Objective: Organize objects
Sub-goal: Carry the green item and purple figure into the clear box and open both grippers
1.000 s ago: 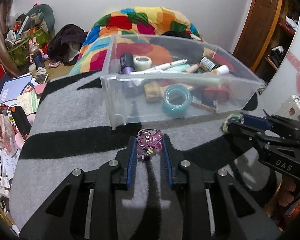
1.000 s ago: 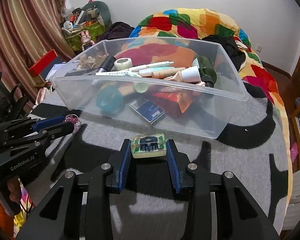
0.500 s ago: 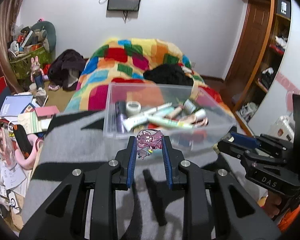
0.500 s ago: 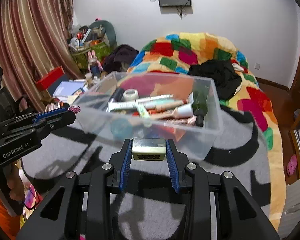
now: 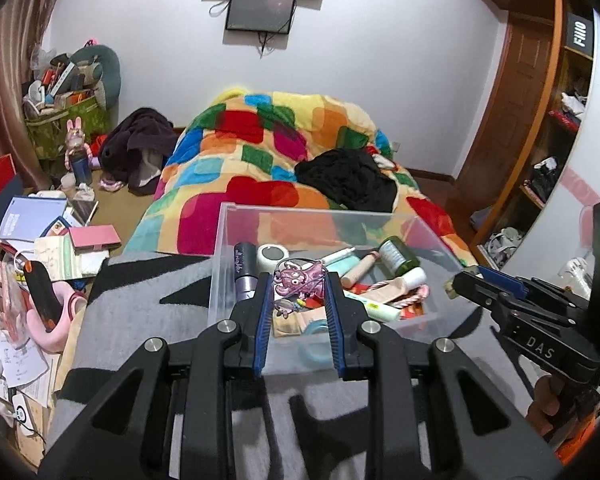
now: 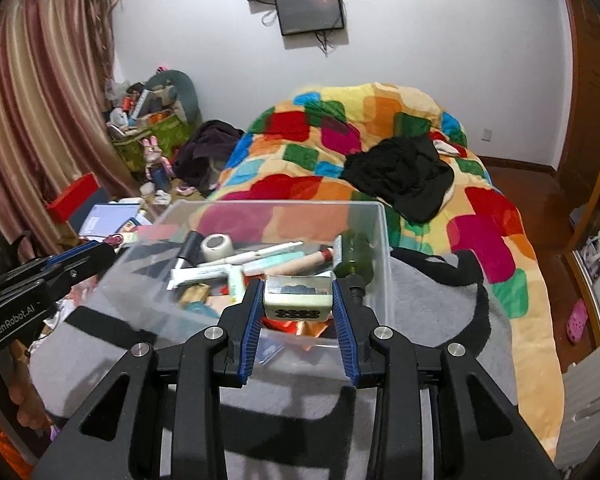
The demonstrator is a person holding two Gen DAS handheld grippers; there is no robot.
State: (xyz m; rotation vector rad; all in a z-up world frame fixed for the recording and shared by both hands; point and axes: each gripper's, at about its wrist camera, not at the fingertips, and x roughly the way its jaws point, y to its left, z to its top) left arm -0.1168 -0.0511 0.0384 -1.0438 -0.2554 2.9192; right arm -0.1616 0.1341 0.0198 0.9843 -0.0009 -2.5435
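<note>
A black garment (image 5: 348, 180) lies on the patchwork quilt (image 5: 260, 148); a monitor (image 5: 260, 10) hangs above.

I'm in a lived-in bedroom: bed (image 5: 284, 160) with patchwork quilt, wall-mounted screen (image 5: 260, 10), floor clutter at left.

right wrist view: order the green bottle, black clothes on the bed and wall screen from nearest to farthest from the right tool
1. Green bottle: in the clear bin's right end, just beyond the right tool.
2. Black clothes: on the colourful bedspread, behind the bin.
3. Wall screen: high on the far wall.
</note>
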